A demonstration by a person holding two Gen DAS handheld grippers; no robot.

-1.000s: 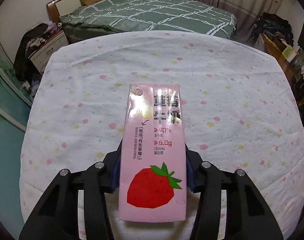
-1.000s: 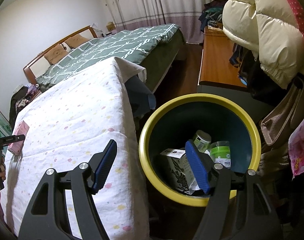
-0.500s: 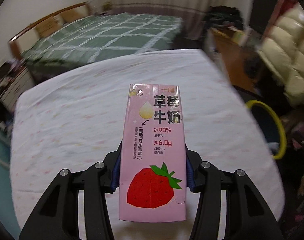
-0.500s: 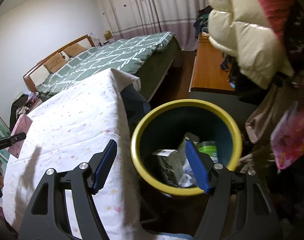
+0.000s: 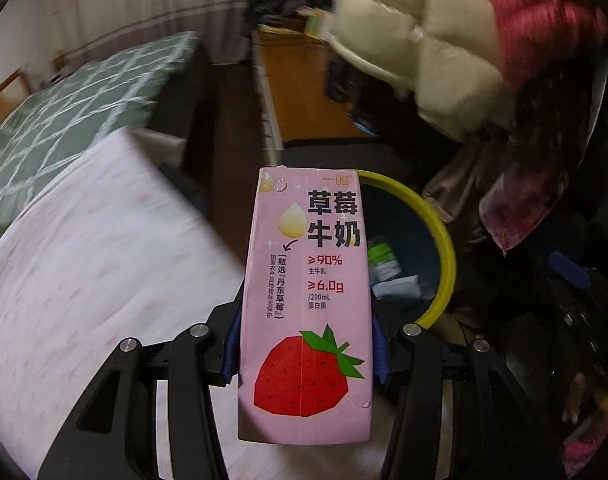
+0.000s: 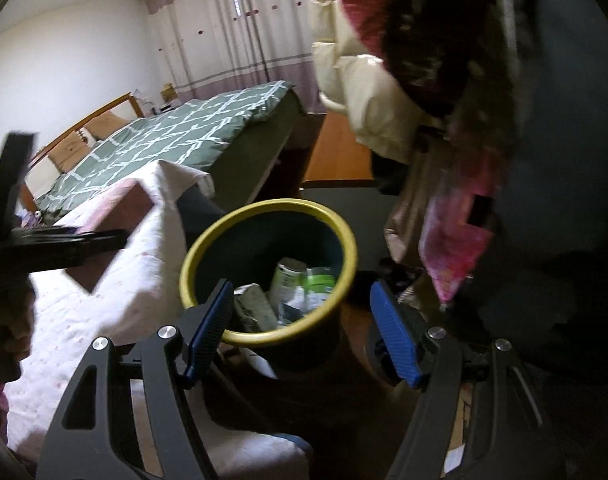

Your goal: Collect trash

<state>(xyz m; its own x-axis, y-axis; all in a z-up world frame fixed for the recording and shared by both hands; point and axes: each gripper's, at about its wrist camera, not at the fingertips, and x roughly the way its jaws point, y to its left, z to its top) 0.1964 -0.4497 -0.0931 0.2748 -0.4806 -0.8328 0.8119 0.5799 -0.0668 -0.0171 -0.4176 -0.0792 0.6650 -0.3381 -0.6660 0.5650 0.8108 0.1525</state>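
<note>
While gripping the carton (image 5: 306, 304), left tool (image 5: 306, 344) tilts downward.

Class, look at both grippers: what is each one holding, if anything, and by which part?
The left gripper grips the pink strawberry milk carton by its two narrow sides, near the lower end. The right gripper holds nothing; its fingers stand open.

There was one pink milk carton (image 5: 304, 300) and one yellow-rimmed bin (image 6: 207, 248). Two grippers showed, one left (image 5: 306, 354) and one right (image 6: 304, 328), each with two blue pads. One bed (image 6: 175, 136) stood behind, and one dotted sheet (image 6: 103, 308) covered one table. In the bin lay at least four pieces of trash (image 6: 291, 280); blur hid any exact count.
</note>
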